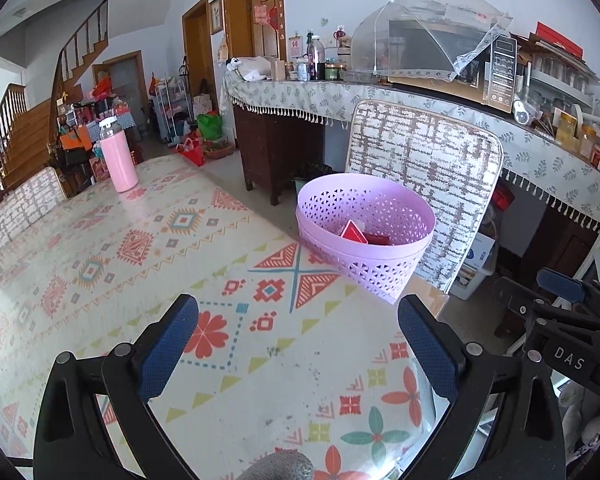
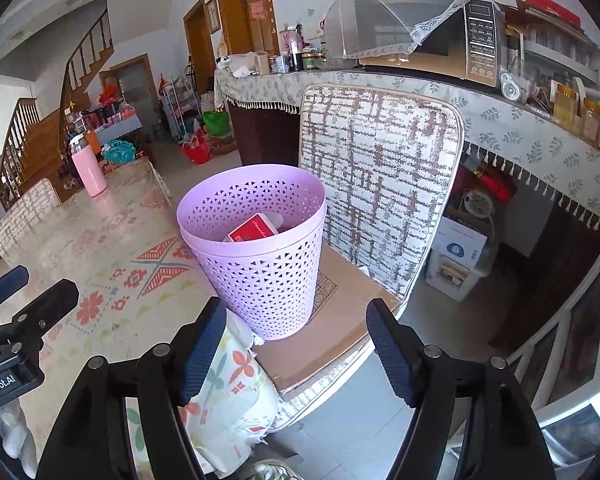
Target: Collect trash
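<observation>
My counter (image 1: pixel 148 264) wears a patterned cloth; beside it a chair (image 2: pixel 380 152) carries the lilac wastebasket (image 2: pixel 260 264), a red box (image 2: pixel 254 230) lying inside. Both my left fingers (image 1: pixel 298 344) and right fingers (image 2: pixel 296 348) are spread, holding nothing.

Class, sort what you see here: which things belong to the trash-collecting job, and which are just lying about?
Belongs to the job:
- purple basket on the chair
- red box inside it
- left tongs and right tongs, both open and empty

Just lying about:
- pink bottle
- microwave
- mesh food cover
</observation>
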### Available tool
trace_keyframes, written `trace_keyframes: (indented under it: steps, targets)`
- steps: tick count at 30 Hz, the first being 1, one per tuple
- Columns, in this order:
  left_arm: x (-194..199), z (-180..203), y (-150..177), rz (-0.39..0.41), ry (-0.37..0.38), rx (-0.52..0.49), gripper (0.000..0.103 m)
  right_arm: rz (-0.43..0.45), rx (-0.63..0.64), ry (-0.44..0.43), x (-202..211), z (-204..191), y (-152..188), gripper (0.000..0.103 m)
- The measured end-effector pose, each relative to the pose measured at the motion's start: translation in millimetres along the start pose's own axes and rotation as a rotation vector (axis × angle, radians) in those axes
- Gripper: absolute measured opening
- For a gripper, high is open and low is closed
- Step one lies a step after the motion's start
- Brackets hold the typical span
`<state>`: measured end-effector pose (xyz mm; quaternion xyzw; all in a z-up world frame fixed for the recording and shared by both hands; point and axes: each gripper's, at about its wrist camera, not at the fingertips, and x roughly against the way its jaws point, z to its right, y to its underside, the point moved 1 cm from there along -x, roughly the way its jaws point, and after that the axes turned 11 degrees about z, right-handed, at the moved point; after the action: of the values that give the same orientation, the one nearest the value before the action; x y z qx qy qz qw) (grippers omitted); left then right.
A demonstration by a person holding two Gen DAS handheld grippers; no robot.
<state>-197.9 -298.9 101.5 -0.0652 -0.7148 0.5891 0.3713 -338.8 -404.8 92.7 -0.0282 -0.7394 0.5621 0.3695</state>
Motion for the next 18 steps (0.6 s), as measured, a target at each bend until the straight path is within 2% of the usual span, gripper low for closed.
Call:
trace_keyframes:
  steps: [18]
  targets:
    - [9,-13,19,-0.025,0.014,0.013,0.1,0.002,0.059,0.015,8,-22,6,0.079]
